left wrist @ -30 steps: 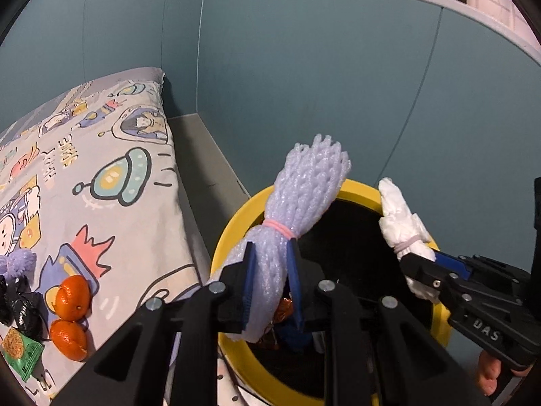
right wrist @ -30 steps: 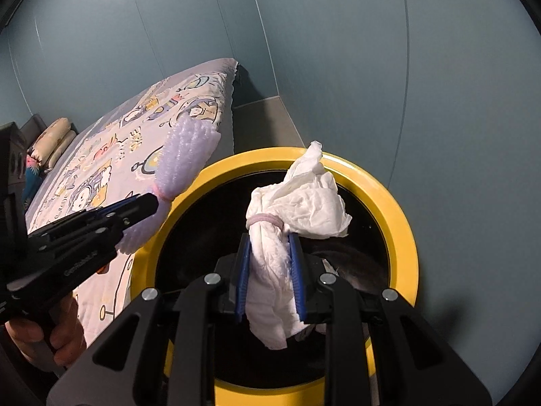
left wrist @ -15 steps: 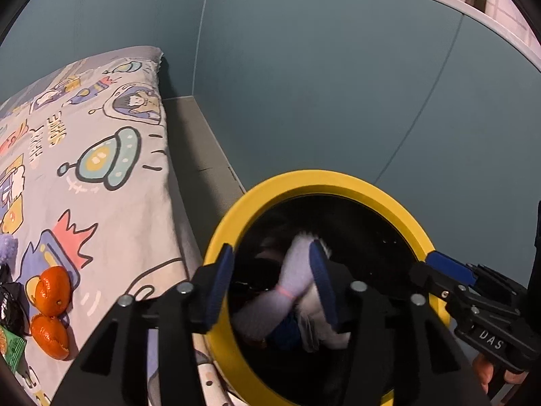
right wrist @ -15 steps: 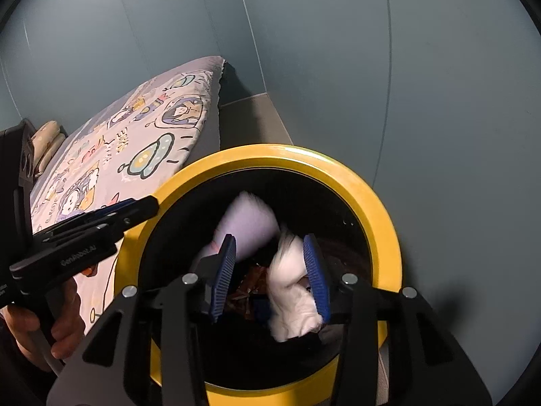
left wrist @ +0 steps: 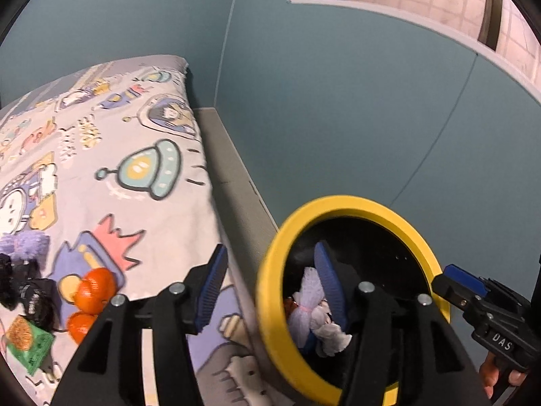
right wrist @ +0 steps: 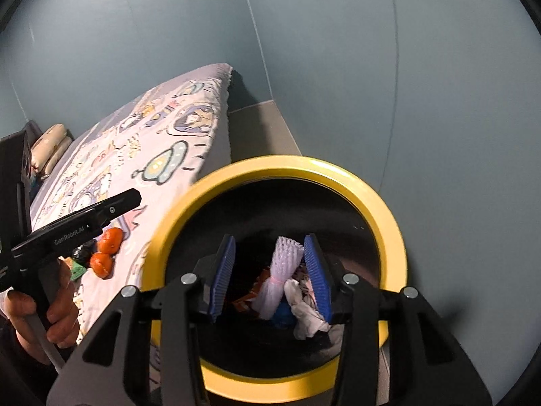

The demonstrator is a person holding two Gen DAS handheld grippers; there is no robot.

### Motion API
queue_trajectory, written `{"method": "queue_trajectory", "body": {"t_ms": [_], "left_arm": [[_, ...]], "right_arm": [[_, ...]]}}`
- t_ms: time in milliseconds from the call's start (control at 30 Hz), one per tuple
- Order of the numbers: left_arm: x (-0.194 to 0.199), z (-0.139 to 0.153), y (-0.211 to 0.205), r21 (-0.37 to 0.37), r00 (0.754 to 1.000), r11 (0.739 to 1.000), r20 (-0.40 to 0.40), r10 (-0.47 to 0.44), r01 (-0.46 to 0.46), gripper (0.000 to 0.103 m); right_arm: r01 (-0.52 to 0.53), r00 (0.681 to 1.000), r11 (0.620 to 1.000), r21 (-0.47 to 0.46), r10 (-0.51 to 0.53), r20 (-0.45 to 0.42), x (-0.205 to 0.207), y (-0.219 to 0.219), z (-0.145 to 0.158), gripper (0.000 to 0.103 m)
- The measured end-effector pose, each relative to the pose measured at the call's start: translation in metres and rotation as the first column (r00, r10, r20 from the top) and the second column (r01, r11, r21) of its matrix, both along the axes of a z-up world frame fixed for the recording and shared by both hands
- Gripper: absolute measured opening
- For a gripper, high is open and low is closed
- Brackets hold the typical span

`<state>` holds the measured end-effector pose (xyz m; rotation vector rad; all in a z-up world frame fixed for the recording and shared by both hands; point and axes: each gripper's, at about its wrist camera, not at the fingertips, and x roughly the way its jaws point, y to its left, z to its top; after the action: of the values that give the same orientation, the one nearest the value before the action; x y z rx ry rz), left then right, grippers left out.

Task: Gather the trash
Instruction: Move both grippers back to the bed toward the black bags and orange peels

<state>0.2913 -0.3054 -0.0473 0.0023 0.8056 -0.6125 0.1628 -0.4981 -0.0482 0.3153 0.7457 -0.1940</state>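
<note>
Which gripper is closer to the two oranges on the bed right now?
Left. The left gripper straddles the bin's bedside rim, angled toward the oranges. The right gripper hangs over the bin's opening, farther from the bed.

1. Bin: round, with a yellow rim and a black interior. It stands on the floor beside the bed, near the blue wall.
2. Foam net: pale purple, tied at the middle with a pink band. It lies inside the bin, leaning upright on the other contents.
3. Tissue wad: white and crumpled. It lies inside the bin, touching the foam net on its right in the right wrist view.
4. Wrapper: green, flat. It lies on the bed cover.
5. Black bag: crumpled. It lies on the bed cover, just beside the wrapper.
</note>
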Motion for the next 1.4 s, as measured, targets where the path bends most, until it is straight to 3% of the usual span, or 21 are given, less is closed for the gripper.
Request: {"method": "queue_trajectory", "body": {"t_ms": [233, 400, 567, 767, 1133, 1400], "left_arm": [[0.002, 0.023, 0.045, -0.013, 0.997, 0.998, 0.03, 0.07, -0.069, 0.06], [0.003, 0.041, 0.086, -0.019, 0.988, 0.99, 0.066, 0.138, -0.137, 0.071], [0.008, 0.057, 0.134, -0.025, 0.971, 0.975, 0.093, 0.22, -0.219, 0.075], [0.014, 0.066, 0.193, -0.027, 0.942, 0.948, 0.107, 0.319, -0.318, 0.077], [0.027, 0.048, 0.275, 0.012, 0.89, 0.892, 0.075, 0.45, -0.452, 0.077], [0.044, 0.015, 0.319, 0.051, 0.848, 0.846, 0.044, 0.529, -0.531, 0.077]], "right_arm": [[-0.062, 0.997, 0.997, -0.037, 0.064, 0.04, 0.003, 0.036, 0.027, 0.047], [-0.111, 0.991, 0.992, -0.055, 0.115, 0.061, 0.011, 0.067, 0.044, 0.054], [-0.176, 0.981, 0.982, -0.065, 0.181, 0.076, 0.021, 0.102, 0.056, 0.062], [-0.265, 0.96, 0.961, -0.085, 0.271, 0.072, 0.037, 0.15, 0.059, 0.062], [-0.362, 0.93, 0.93, -0.071, 0.365, 0.04, 0.064, 0.218, 0.046, 0.062], [-0.407, 0.913, 0.912, -0.062, 0.407, -0.013, 0.082, 0.251, 0.021, 0.062]]}}
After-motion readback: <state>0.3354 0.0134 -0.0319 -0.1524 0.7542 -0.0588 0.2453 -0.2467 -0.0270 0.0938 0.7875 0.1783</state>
